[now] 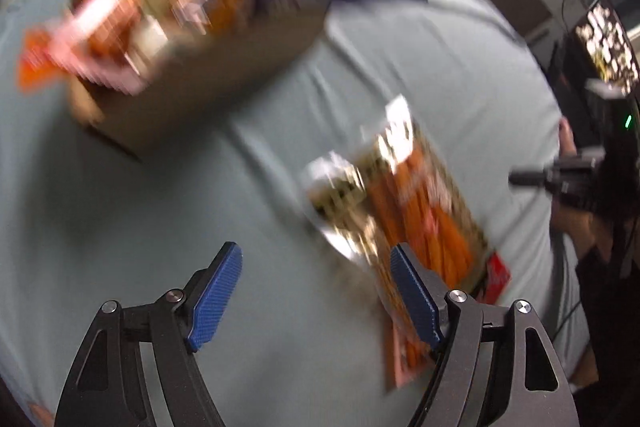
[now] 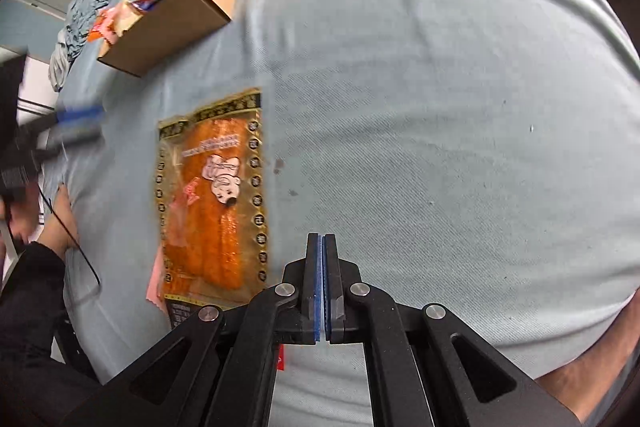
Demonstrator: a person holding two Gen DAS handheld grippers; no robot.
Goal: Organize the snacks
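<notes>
Fetching step: left gripper point(image 1: 316, 269) jaws apart, empty — gold-orange snack packet point(image 1: 416, 211) flat on cloth at its two o'clock, cardboard box point(image 1: 192, 99) at eleven. Right gripper point(image 2: 322, 243) closed, empty. Next: straddle packet, clamp.

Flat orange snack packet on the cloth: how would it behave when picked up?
The packet lies flat and thin, so it probably flexes and droops from one edge. Its glossy film looks slippery. It likely weighs little.

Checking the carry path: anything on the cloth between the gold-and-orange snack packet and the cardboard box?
Nothing: bare cloth between the packet and the box, clearest in the right wrist view.
</notes>
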